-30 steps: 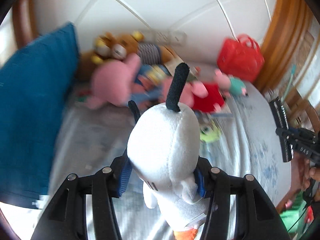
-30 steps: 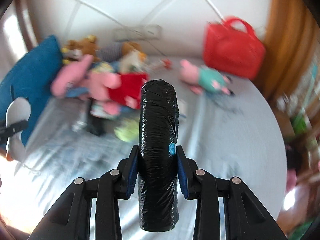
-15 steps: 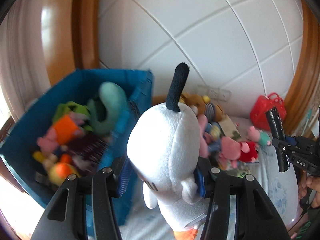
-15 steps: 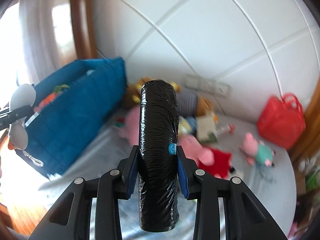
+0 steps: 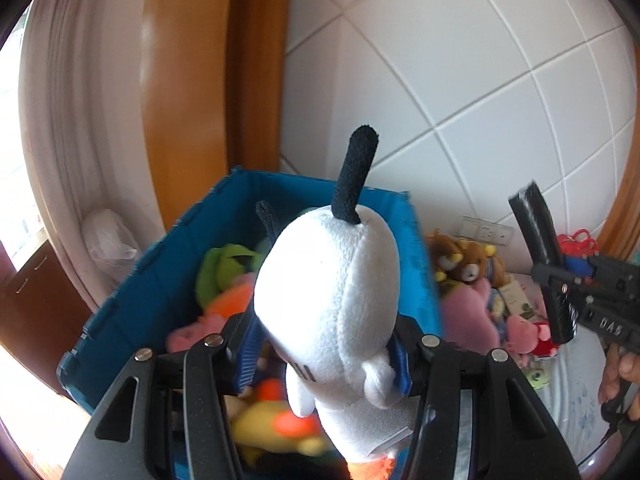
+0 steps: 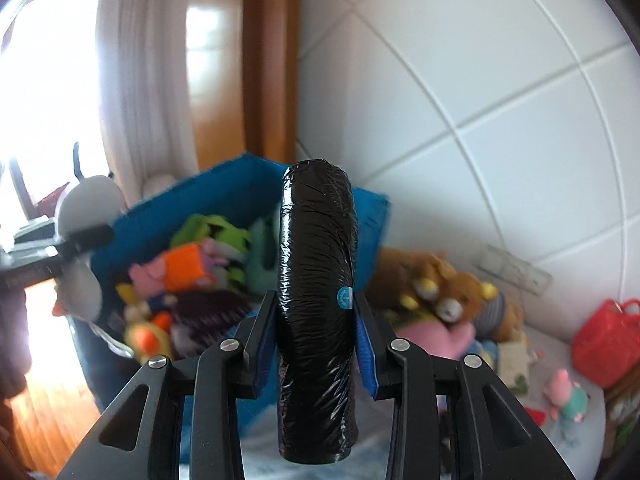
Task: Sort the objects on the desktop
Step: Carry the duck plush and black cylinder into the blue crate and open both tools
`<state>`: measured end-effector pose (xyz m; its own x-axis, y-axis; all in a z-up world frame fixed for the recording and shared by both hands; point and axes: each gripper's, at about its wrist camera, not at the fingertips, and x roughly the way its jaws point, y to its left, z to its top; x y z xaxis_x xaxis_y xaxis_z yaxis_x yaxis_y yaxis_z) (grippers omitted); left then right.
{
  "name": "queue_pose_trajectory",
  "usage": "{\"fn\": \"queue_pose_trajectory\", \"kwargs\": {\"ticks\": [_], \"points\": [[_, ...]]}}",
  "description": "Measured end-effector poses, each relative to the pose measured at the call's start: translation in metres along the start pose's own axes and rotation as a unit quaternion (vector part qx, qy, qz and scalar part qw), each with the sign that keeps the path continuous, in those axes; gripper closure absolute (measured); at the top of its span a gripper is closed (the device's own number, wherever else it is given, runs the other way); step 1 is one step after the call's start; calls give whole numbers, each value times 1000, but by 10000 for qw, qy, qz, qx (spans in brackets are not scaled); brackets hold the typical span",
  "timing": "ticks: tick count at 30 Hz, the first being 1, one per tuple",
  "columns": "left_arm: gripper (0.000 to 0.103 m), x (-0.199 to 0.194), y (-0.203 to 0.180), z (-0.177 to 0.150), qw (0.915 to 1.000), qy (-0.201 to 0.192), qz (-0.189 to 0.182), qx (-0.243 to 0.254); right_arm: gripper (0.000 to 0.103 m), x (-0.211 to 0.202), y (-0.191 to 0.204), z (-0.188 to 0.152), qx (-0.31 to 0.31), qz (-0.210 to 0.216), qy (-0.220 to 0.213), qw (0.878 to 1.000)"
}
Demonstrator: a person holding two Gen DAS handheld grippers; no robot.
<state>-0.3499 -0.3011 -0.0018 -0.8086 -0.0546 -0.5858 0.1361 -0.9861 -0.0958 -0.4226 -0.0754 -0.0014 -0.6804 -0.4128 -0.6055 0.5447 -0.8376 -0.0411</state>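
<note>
My left gripper is shut on a white plush dog with black ears, held over the open blue fabric bin. The bin holds several plush toys. My right gripper is shut on a black roll of plastic bags, held upright to the right of the bin. The roll also shows at the right of the left wrist view, and the white dog at the left of the right wrist view.
A pile of plush toys lies on the cloth-covered table by the tiled wall. A red bag and a small pink pig lie at the right. A curtain and wooden frame stand behind the bin.
Both grippers have swung left from the toy pile toward the bin. The white dog now hangs over the bin's opening, and the roll has come closer to the bin.
</note>
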Motion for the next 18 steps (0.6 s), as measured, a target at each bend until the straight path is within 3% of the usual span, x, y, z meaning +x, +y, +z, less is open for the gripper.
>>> {"fn": "queue_pose_trajectory", "kwargs": {"ticks": [10,18], "points": [[52,22,53,12,10000,65,41,-41,69,68,69,58,-44,259,191,9995],[52,38,66,20,10000,23,-22,-29,69,94,85,70,-36,193,353,9992]]}}
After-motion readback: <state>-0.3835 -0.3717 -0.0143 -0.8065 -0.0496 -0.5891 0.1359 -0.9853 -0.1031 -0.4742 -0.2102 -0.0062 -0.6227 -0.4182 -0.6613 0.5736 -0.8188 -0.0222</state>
